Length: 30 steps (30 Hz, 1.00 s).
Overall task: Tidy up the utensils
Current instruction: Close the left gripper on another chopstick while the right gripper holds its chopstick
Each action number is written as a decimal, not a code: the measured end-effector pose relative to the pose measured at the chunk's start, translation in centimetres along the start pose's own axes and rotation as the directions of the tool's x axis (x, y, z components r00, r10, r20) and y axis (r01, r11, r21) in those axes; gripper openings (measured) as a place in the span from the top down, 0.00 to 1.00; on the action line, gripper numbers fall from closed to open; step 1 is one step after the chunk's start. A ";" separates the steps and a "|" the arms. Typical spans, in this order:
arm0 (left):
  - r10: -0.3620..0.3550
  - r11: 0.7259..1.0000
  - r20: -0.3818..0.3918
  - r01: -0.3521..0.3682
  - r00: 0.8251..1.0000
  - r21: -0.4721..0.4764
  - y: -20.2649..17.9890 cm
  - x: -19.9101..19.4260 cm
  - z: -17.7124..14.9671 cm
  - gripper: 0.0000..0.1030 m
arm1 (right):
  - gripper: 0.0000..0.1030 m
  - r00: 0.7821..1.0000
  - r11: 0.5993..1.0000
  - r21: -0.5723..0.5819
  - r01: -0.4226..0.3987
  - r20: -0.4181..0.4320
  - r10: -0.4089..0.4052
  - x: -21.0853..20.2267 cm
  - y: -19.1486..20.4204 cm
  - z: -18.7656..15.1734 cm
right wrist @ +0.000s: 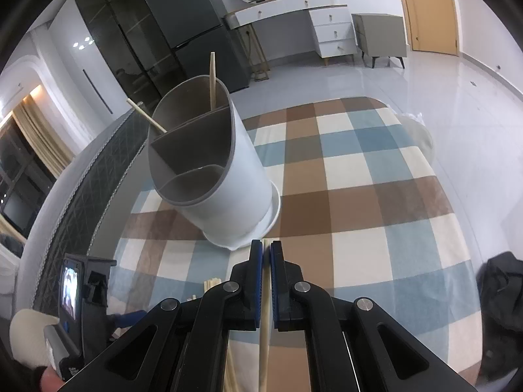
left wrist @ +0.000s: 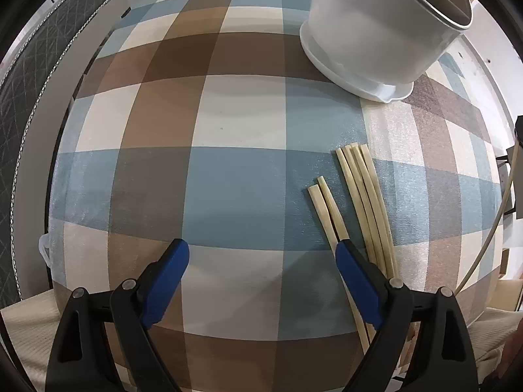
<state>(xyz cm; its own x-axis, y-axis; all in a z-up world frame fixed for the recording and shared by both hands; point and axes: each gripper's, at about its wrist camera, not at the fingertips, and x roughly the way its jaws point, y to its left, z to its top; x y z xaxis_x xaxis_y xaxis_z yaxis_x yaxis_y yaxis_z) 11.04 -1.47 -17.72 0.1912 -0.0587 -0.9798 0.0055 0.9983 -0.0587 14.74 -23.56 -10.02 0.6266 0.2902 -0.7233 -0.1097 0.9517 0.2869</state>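
Several pale wooden chopsticks [left wrist: 366, 202] lie on the checked tablecloth [left wrist: 228, 124], just right of my left gripper [left wrist: 261, 261], which is open and empty above the cloth. A white utensil holder [left wrist: 376, 32] with divided compartments stands at the far right. In the right wrist view the holder [right wrist: 225, 176] stands ahead, with two chopsticks [right wrist: 212, 78] upright in its far compartment. My right gripper [right wrist: 265, 254] is shut on one chopstick [right wrist: 264, 326], held lengthwise between the pads, near the holder's base.
A dark patterned chair back [left wrist: 29, 75] lies along the table's left edge. The left gripper body [right wrist: 81, 290] shows at lower left in the right wrist view. A dark bag [right wrist: 500, 294] sits at the right. Loose chopsticks [right wrist: 209, 285] lie below the holder.
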 end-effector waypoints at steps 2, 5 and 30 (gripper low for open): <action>-0.003 1.000 -0.003 0.002 1.000 -0.006 -0.1 0.6 0.2 0.14 | 0.96 1.000 1.000 -0.001 0.000 0.001 0.000 -0.1 0.0 0.0; 0.000 1.000 0.010 0.000 1.000 -0.003 -0.1 0.7 0.5 0.14 | 0.96 1.000 1.000 -0.003 0.000 0.003 0.000 -0.1 0.1 0.0; -0.142 0.990 0.195 0.139 0.970 0.033 0.2 -3.7 2.2 0.98 | 0.96 0.996 0.995 -0.086 0.052 0.074 -0.046 -2.9 2.2 -1.7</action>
<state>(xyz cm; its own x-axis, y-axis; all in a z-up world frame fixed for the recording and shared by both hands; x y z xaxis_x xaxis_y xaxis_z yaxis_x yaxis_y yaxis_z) 12.51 -1.03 -13.68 0.3761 -0.1980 -0.9052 0.0640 0.9801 -0.1878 11.38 -22.12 -8.38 0.6861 0.2379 -0.6875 -0.1426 0.9707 0.1935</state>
